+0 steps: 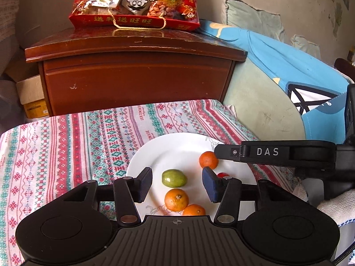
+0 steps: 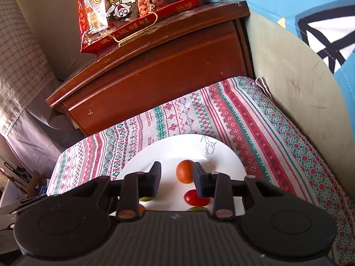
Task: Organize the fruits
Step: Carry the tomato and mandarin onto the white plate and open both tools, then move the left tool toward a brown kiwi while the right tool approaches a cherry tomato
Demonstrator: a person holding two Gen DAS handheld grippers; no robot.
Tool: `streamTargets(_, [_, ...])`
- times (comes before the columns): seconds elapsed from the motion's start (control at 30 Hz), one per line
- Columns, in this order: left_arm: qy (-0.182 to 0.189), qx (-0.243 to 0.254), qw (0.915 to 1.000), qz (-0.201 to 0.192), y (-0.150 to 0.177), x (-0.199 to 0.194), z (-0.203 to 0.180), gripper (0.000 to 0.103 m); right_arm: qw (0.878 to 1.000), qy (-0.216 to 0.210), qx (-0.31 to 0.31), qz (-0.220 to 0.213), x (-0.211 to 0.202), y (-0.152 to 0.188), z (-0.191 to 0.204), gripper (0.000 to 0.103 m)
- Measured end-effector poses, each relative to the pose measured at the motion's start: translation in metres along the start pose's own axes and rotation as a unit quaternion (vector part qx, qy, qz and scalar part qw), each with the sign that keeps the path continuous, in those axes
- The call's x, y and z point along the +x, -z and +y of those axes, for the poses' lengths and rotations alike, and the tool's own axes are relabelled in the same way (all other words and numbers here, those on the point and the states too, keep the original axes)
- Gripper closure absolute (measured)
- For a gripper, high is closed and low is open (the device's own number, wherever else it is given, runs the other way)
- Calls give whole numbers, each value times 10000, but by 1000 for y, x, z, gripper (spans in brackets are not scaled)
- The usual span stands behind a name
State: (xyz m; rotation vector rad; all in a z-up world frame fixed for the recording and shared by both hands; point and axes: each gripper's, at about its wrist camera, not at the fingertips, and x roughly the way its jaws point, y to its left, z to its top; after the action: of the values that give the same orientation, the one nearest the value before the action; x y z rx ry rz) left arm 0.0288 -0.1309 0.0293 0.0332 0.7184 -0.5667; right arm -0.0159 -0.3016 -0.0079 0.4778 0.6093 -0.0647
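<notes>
A white plate lies on the patterned cloth. On it are a green fruit, two oranges side by side at the near rim, a third orange and a small red fruit. My left gripper is open, its pads standing either side of the green fruit without touching it. My right gripper is open around the third orange, which sits close to the right pad with a gap to the left pad. One right-gripper finger reaches in beside that orange. A red fruit lies nearer.
A dark wooden nightstand stands behind the cloth-covered surface, with a red snack bag on top. A blue and green cushion leans at the right. A cardboard box sits low at the left.
</notes>
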Motion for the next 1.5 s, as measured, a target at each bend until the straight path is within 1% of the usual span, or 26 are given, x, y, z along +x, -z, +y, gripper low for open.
streamTargets(0.17, [-114, -443, 9988, 199, -1, -17, 24, 54, 9999, -116, -112, -14, -7, 2, 10, 66])
streamTargets(0.33, [-297, -709, 9969, 190, 2, -38, 46, 52, 9992, -262, -303, -49, -17, 7, 24, 65])
streamTargets(0.4, [-365, -853, 9956, 159, 4, -47, 56, 50, 9987, -306, -396, -65, -22, 10, 31, 62])
streamTargets(0.53, [-536, -1028, 9932, 111, 10, -63, 70, 49, 9972, -450, -594, -68, -30, 18, 46, 61])
streamTargets(0.63, [-608, -1128, 9917, 73, 14, -71, 78, 48, 9966, -559, -604, -28, -32, 25, 54, 60])
streamTargets(0.77, [-669, -1159, 9910, 60, 21, -78, 84, 48, 9951, -575, -801, 55, -31, 36, 63, 60])
streamTargets(0.9, [-712, -1179, 9904, 92, 32, -83, 87, 48, 9948, -616, -801, 128, -32, 46, 66, 60])
streamTargets(1.03, [-776, -1059, 9912, 165, 42, -85, 86, 48, 9947, -643, -779, 167, -34, 57, 71, 60])
streamTargets(1.23, [-888, -1094, 9892, 390, 58, -83, 93, 48, 9931, -719, -884, 281, -33, 74, 84, 60])
streamTargets(1.5, [-946, -973, 9888, 623, 72, -78, 95, 48, 9888, -779, -1165, 519, -20, 92, 99, 61])
